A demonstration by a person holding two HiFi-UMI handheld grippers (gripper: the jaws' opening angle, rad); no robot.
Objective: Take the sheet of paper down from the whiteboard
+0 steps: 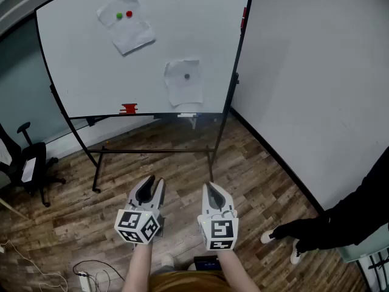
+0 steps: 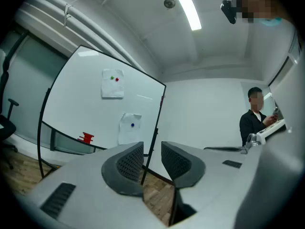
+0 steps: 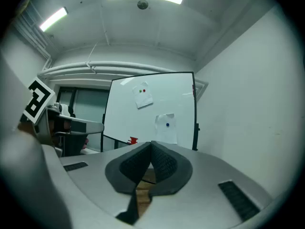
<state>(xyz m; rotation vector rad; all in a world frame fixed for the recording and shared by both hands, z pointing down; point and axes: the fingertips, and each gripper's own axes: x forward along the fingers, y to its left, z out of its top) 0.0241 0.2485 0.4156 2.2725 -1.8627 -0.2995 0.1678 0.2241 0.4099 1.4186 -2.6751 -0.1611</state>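
Note:
A wheeled whiteboard (image 1: 79, 59) stands ahead. Two crumpled paper sheets hang on it. The upper sheet (image 1: 126, 22) is pinned by a green and a red magnet. The lower sheet (image 1: 184, 81) is held by one dark magnet, also seen as the lower sheet (image 2: 129, 128) and the lower sheet (image 3: 166, 127). My left gripper (image 1: 151, 189) is open with nothing between its jaws. My right gripper (image 1: 212, 191) is shut and empty. Both are held level over the wood floor, well short of the board, side by side.
A red eraser (image 1: 129, 108) sits on the board's tray. The board's stand (image 1: 152, 152) has wheeled legs on the floor. An office chair (image 1: 27, 163) is at left, cables (image 1: 85, 275) lie near my feet, and a person (image 1: 340, 221) stands at right by the white wall.

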